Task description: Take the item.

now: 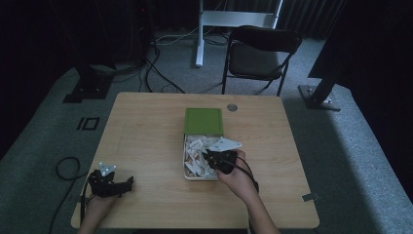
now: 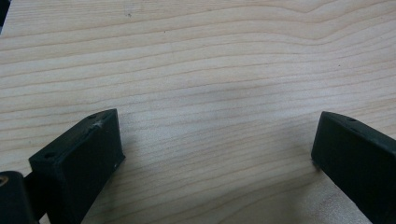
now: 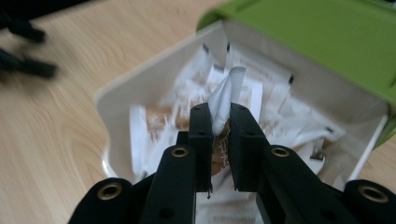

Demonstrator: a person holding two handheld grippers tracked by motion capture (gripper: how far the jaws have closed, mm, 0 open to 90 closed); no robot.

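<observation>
Packets of white paper fill the white box [image 1: 186, 163] in the middle of the table [image 1: 146, 141]. The right gripper [image 3: 219, 123] is pinched shut on 1 white packet [image 3: 226, 95], and the right gripper view shows this up close: the packet is squeezed flat between the 2 black jaws and its top sticks up above them. Brown print shows on the packets [image 3: 156, 121] under it, but it is too blurry to read. The high view is too far off to show the pinch. It shows the right gripper [image 1: 210, 158] sitting over the near part of the box, with the right hand [image 1: 236, 175] behind it and the forearm coming up from the bottom edge.

Closest to the person, at the near left corner of the table, the left hand [image 1: 100, 202] holds the left gripper [image 1: 130, 184] low on the wood. In the left gripper view its jaws stand wide apart, with bare wood between them.

Past the box, its green lid [image 1: 203, 120] lies open and flat on the table. Farther back, a black folding chair [image 1: 260, 53] stands on the floor.
</observation>
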